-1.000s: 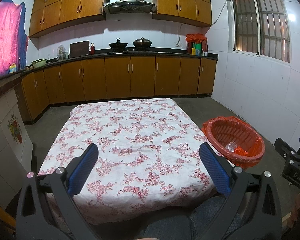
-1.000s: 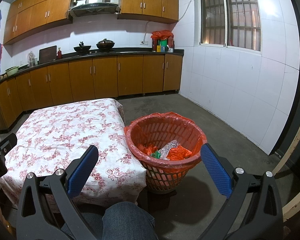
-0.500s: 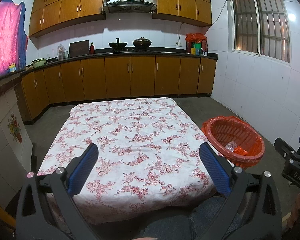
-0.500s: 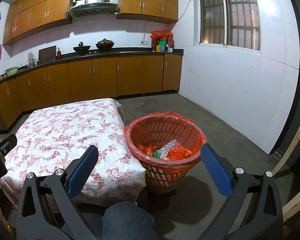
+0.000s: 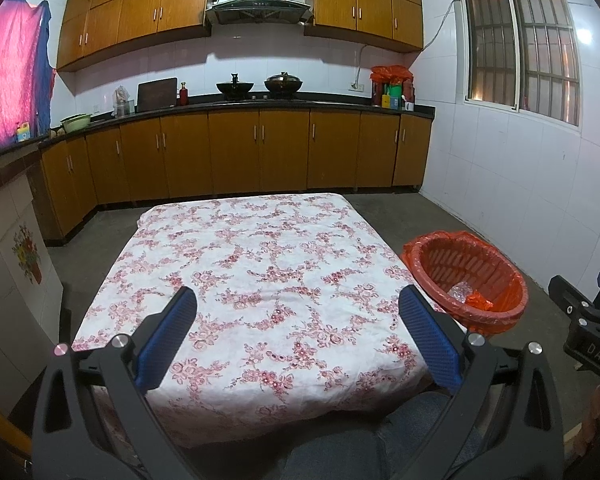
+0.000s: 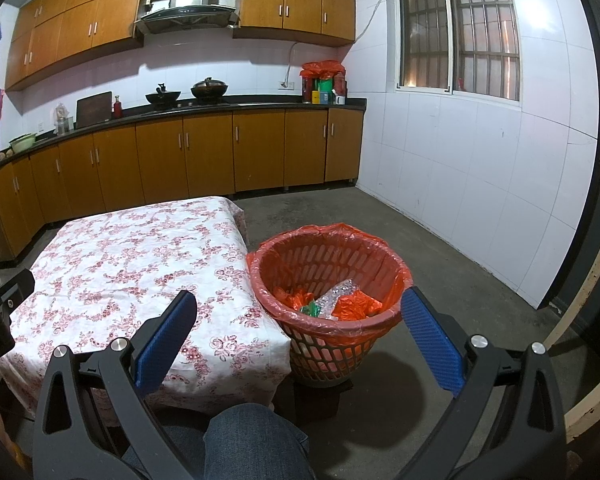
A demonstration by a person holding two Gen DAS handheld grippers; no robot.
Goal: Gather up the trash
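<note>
Stillness: almost nothing has changed in the last second.

Beside the orange plastic basket with its orange liner (image 6: 328, 280), the left claw (image 5: 298, 320) and right claw (image 6: 300, 320) stay wide open and empty. Crumpled clear and orange wrappers (image 6: 336, 300) lie inside the basket. The flowered cloth counter (image 5: 260, 264), just left of the basket, shows no trash, so collecting seems finished.

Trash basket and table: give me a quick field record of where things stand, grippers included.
basket: red trash basket with orange liner, on the floor beside the table's right edge
contents: crumpled clear plastic and orange wrappers
table: floral tablecloth, no trash visible on it
left gripper: open, empty, over the table
right gripper: open, empty, near the basket
</note>
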